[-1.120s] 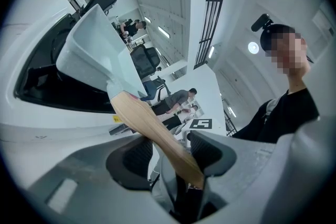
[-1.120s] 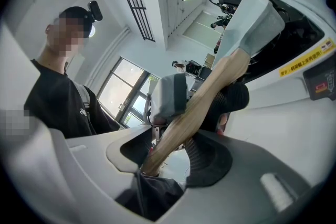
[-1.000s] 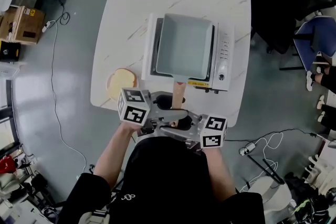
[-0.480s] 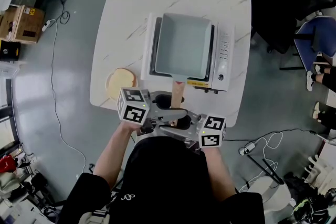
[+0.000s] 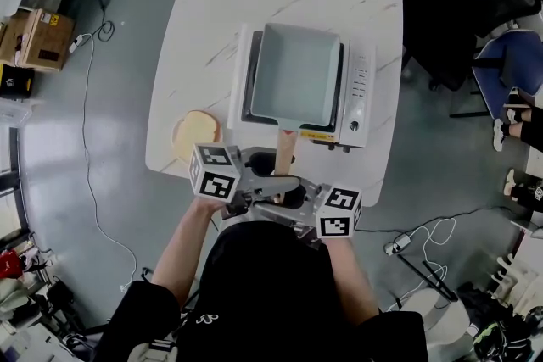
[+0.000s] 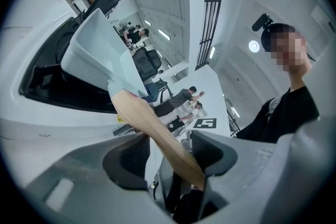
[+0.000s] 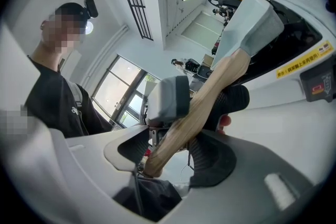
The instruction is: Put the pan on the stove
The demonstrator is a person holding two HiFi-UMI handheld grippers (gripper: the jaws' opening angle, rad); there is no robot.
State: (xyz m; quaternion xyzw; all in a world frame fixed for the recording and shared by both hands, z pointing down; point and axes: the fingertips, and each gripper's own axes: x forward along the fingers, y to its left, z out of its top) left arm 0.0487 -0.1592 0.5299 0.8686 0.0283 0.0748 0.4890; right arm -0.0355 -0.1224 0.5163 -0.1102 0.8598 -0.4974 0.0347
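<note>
Now, your left gripper (image 6: 170, 150) and right gripper (image 7: 170, 152) both stand released. Their jaws have just been opening, and the pan's wooden handle (image 6: 152, 126) runs loose between each pair, at most brushing one pad and squeezed by neither. From there the handle reaches from the table's (image 5: 195, 38) near edge up to the pan (image 5: 297, 72), which sits flat and square on the stove (image 5: 361, 93). The stove stands mid-table, closer to the right edge. A round tan disc (image 5: 197, 131) lies by the near-left corner, apart from all this. By the look of it the placing itself is done. What I judge remains is to draw both grippers back off the handle without nudging the pan askew.
</note>
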